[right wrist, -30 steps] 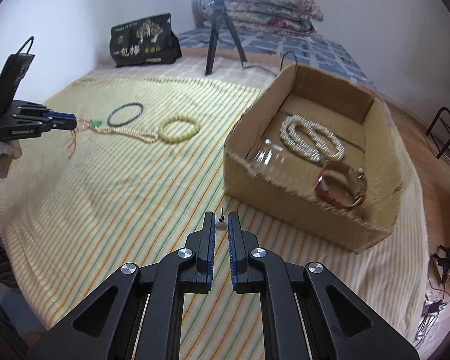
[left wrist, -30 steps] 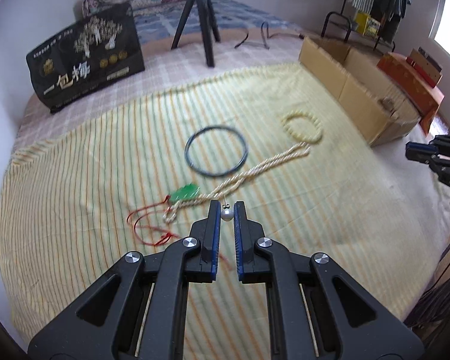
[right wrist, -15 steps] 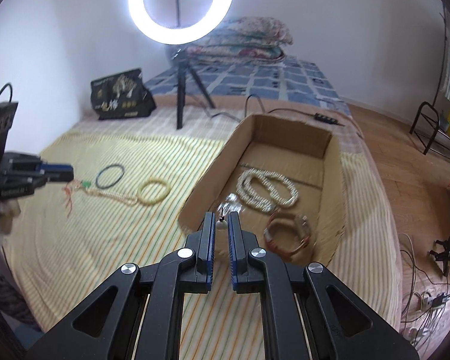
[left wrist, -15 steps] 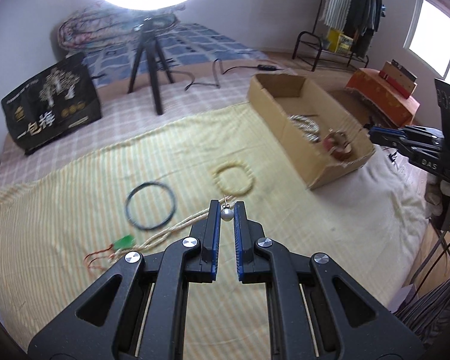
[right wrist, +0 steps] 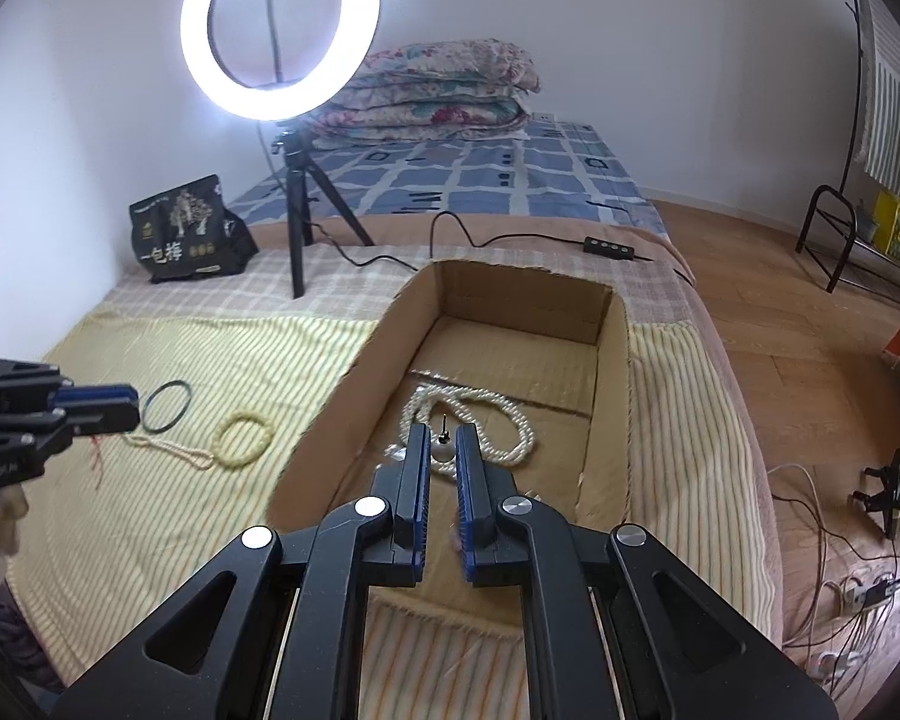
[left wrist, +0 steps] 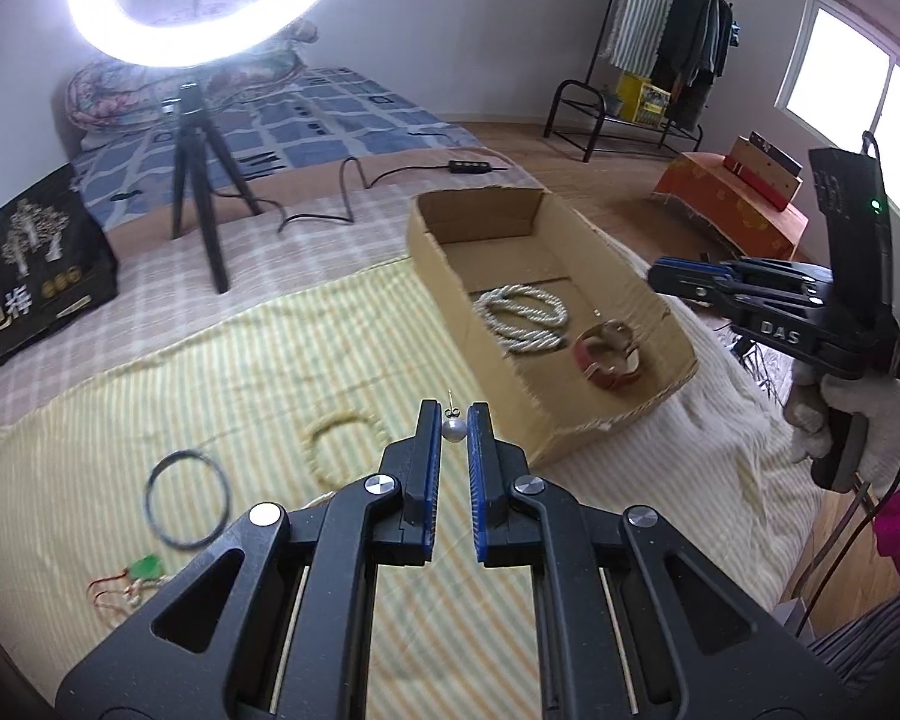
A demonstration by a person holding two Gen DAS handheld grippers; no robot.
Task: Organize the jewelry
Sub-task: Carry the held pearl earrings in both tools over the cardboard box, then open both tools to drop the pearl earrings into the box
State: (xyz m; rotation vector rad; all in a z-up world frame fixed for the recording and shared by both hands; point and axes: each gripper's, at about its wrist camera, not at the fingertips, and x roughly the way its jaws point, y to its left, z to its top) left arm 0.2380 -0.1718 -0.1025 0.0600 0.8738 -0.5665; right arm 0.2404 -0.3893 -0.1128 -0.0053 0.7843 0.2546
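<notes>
My left gripper (left wrist: 453,420) is shut on a pearl stud earring (left wrist: 453,430), held above the striped cloth just left of the cardboard box (left wrist: 438,252). My right gripper (right wrist: 441,444) is shut on a second pearl earring (right wrist: 441,451) over the near end of the box (right wrist: 354,378). The box holds a pearl rope necklace (left wrist: 525,315) and a red bracelet (left wrist: 606,354). On the cloth lie a cream bead bracelet (left wrist: 342,444), a black ring (left wrist: 186,498) and a long necklace with a green pendant (left wrist: 144,570).
A ring light on a tripod (right wrist: 297,228) and a black bag (right wrist: 189,231) stand behind the cloth. A cable and controller (right wrist: 609,246) lie beyond the box. The bed edge drops to wooden floor (right wrist: 810,330) on the right.
Both grippers have moved right towards the box with their earrings. The right gripper now hangs over the box interior; the left one has come beside the box's left wall.
</notes>
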